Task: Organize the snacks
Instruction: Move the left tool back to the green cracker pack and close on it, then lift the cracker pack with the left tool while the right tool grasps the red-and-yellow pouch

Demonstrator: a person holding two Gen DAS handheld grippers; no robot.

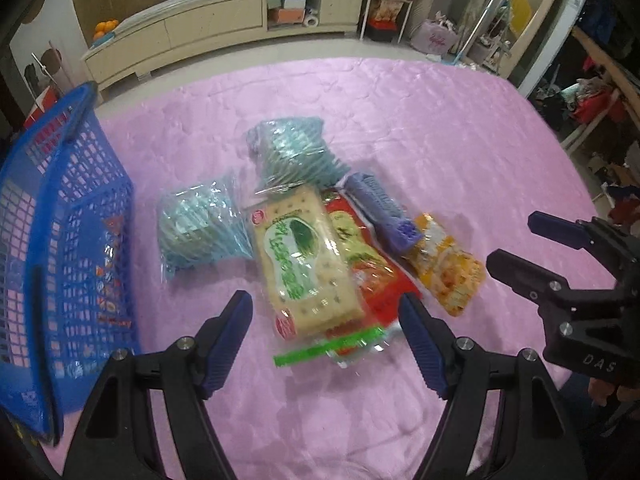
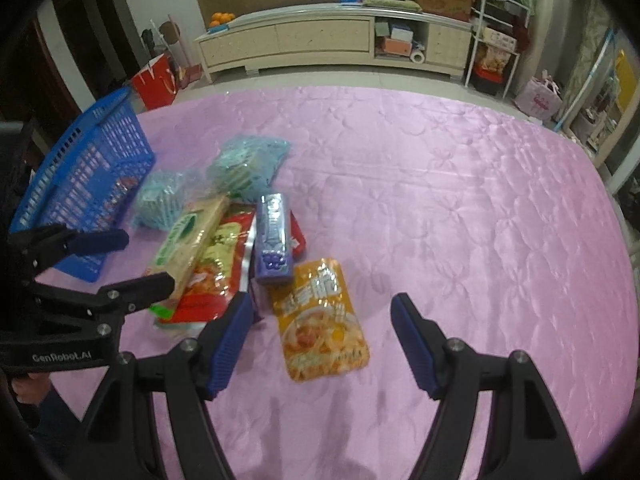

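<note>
Both grippers hang over a pink quilted bed cover [image 2: 440,200], pointing steeply down at a heap of snacks.

Left gripper [image 1: 326,312]: fingers [image 1: 230,332] apart, nothing clamped. The cracker pack [image 1: 304,260] lies between the 2 fingertips and runs away from them, not touching either pad. Under it sits a red snack bag [image 1: 376,276] with a green zip strip just ahead of the right-hand finger. Beyond the fingertips are 2 teal-striped packets [image 1: 200,232], 1 just left of the cracker pack, the other [image 1: 292,152] farther off. A purple box [image 1: 384,208] lies across the red bag, right of the fingertips, and an orange pouch [image 1: 444,264] sits farther right, beside the purple box. The blue basket [image 1: 80,216] stands well left of the left-hand finger, with some wrapped items inside, too blurred to name.

Right gripper [image 2: 322,316]: fingers [image 2: 230,340] apart, holding nothing. The orange pouch [image 2: 324,320] lies flat between the fingertips, closer to the left-hand finger, no contact visible. The purple box [image 2: 274,236] touches the pouch's far end, just past the left-hand fingertip. The blue basket [image 2: 88,184] is far left, beyond the other gripper [image 2: 132,264].

A cream cabinet [image 2: 320,44] stands against the far wall, oranges [image 2: 222,19] on top.
</note>
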